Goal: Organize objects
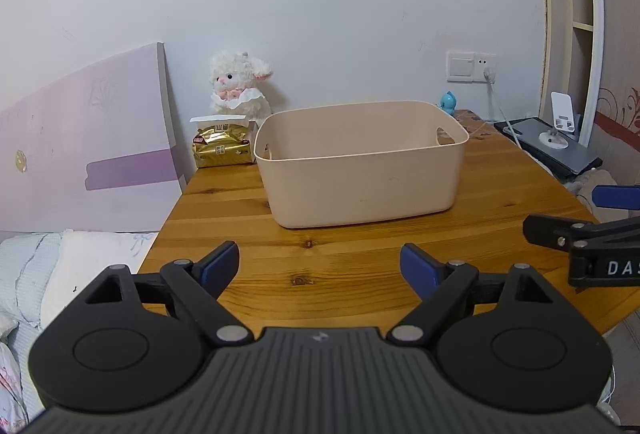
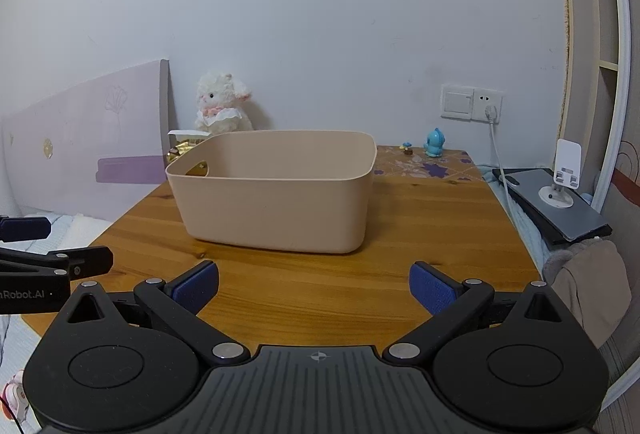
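We see a rectangular beige plastic storage bin (image 1: 360,161) with cut-out handles standing upright on the orange-brown pine tabletop (image 1: 320,274), toward its far half, open side up; from both wrist views we cannot see its floor, so we cannot tell what it contains. The left gripper (image 1: 319,268) hovers above the near edge of the table, its blue-padded fingers spread wide and holding nothing. The right gripper (image 2: 314,288) hangs likewise over the near edge, fingers spread apart and bare, and it appears at the right margin of the left wrist view, beside the left one. At the far left corner of the table, just beside the bin, lies a gold foil snack packet (image 1: 222,149), with a white card or box (image 1: 218,119) directly behind it. A white plush lamb (image 1: 240,83) with pink ears sits upright against the wall, behind the packet. At the far right corner a small blue toy figure (image 2: 435,142) stands on a purple-flowered mat (image 2: 424,163), with a tiny brown figurine (image 2: 407,147) just to its left. A white cable (image 2: 498,153) runs down from a wall socket (image 2: 488,103). Off the right edge of the table, a dark flat tablet (image 2: 560,205) carries a white phone stand (image 2: 562,173). A lilac headboard (image 1: 88,141) leans at the left.
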A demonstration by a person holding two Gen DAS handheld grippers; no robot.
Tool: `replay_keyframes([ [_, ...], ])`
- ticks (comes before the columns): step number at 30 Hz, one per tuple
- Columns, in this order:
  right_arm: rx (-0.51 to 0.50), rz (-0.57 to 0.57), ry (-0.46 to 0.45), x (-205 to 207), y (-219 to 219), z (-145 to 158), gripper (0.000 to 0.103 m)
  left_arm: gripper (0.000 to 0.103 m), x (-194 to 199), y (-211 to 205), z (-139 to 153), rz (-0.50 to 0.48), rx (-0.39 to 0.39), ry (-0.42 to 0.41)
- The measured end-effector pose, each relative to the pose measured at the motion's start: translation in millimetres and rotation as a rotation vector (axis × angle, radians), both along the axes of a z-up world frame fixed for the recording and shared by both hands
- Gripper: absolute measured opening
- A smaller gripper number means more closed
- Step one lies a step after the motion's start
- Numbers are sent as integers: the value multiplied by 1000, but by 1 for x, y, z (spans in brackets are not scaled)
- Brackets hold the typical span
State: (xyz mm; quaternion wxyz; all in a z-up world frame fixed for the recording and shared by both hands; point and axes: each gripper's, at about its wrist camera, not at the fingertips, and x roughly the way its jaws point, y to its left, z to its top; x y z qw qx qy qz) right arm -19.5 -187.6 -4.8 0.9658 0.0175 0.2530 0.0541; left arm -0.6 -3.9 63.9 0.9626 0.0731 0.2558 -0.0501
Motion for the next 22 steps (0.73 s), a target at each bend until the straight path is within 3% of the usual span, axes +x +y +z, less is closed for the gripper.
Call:
replay_keyframes([
  [22,-29,-16,24,-6,-4,-3,103,97,-10,2,-2,-1,6,18],
])
